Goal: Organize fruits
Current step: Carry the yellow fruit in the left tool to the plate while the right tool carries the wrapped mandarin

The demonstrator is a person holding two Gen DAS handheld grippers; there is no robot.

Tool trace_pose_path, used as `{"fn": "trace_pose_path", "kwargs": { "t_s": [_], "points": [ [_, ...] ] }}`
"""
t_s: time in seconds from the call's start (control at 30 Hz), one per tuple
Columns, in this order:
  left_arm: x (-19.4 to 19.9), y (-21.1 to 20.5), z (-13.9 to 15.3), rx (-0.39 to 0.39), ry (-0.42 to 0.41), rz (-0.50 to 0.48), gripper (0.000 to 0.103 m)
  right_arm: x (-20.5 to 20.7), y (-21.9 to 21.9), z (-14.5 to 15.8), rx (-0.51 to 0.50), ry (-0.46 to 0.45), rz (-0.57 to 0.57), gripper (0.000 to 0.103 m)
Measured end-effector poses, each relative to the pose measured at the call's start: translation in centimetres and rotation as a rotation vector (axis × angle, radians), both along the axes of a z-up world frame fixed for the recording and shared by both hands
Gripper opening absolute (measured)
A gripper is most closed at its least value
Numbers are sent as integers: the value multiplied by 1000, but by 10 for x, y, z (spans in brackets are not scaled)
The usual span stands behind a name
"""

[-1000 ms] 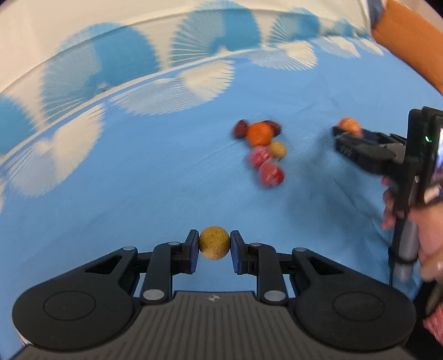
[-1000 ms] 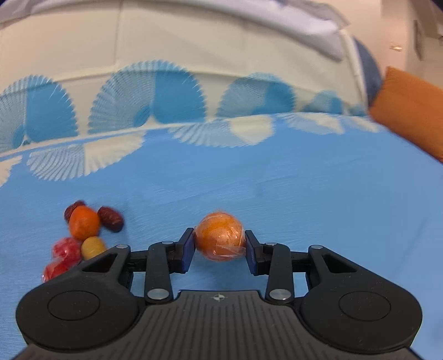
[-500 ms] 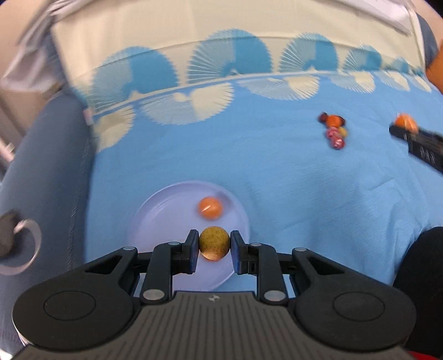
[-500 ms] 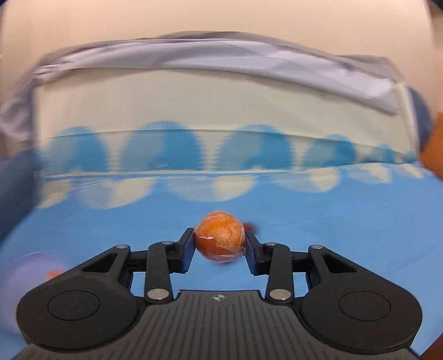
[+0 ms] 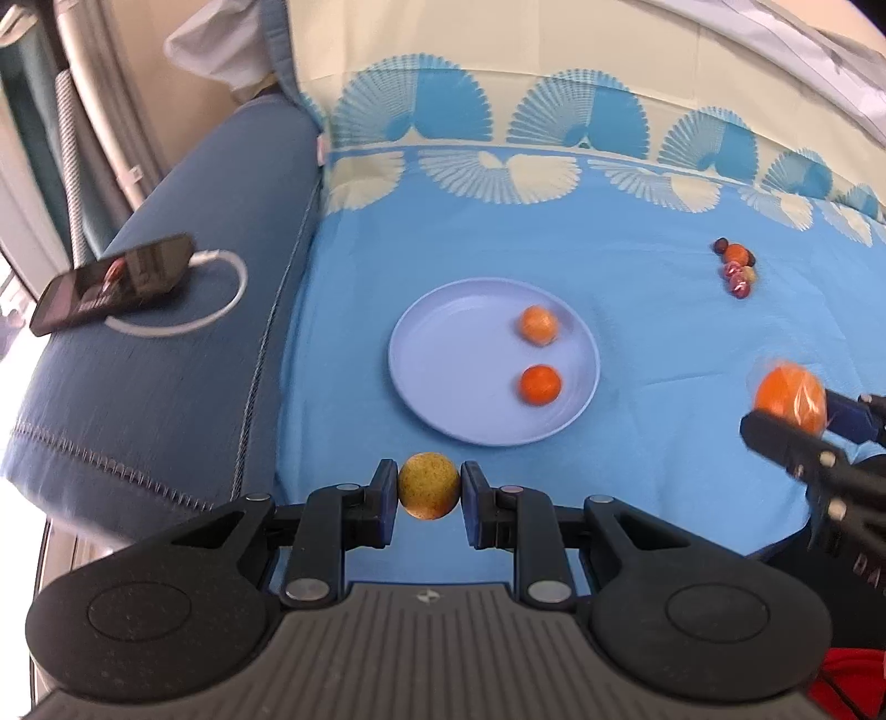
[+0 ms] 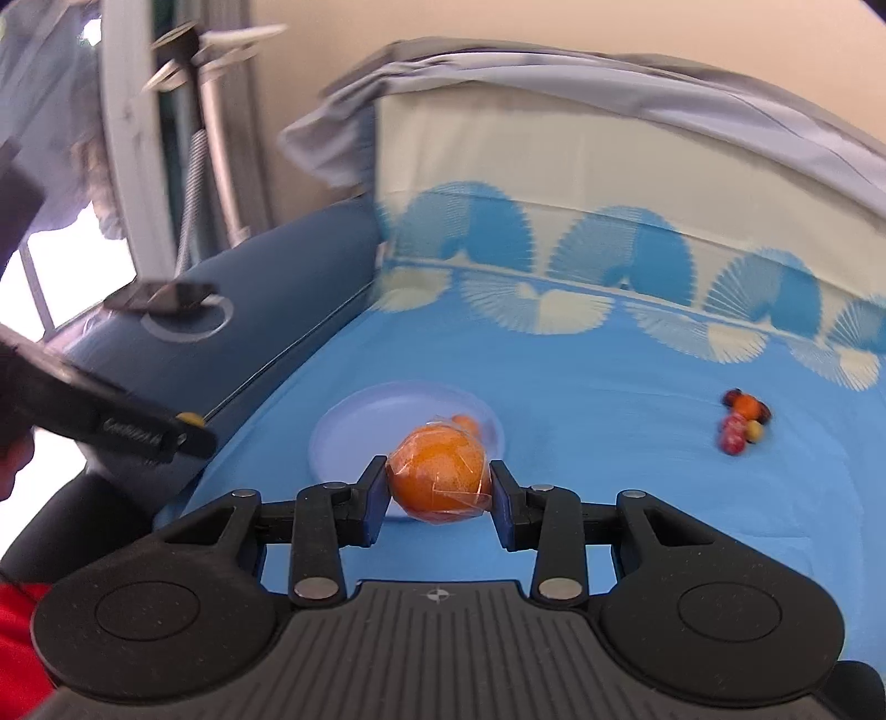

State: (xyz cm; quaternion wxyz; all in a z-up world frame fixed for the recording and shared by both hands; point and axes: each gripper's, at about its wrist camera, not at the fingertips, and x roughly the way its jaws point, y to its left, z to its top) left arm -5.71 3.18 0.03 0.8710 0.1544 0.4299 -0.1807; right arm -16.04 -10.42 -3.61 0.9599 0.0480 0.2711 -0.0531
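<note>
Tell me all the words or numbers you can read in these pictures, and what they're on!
No whole word can be read.
"DA": pale letters cut off by the frame edge, on the right hand-held gripper body in the left wrist view.
Blurred print on the left hand-held gripper finger in the right wrist view: unreadable.
Phone screen: too small and blurred.
Small emblem, no letters, on each camera mount.

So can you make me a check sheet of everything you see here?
Surface: blue cloth with fan pattern.
Job's things: plate holding two orange fruits; small fruit pile apart on the cloth.
Clutter: phone on the blue cushion.
Claws: left claw shut on a yellow fruit; right claw shut on a wrapped orange.
Cables: white cable looped by the phone.
Surroundings: cream wall.
</note>
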Motion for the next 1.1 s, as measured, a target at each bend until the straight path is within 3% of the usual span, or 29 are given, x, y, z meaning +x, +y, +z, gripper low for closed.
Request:
{"fn": "trace_pose_path", "kwargs": {
  "t_s": [0.47,1.1],
  "points": [
    [-8,25,-1,-74,15,13,26,-4,29,7,-84,25,32,39],
    [4,22,-5,-86,34,19,26,9,30,4,-88,58,45,39]
  ]
}}
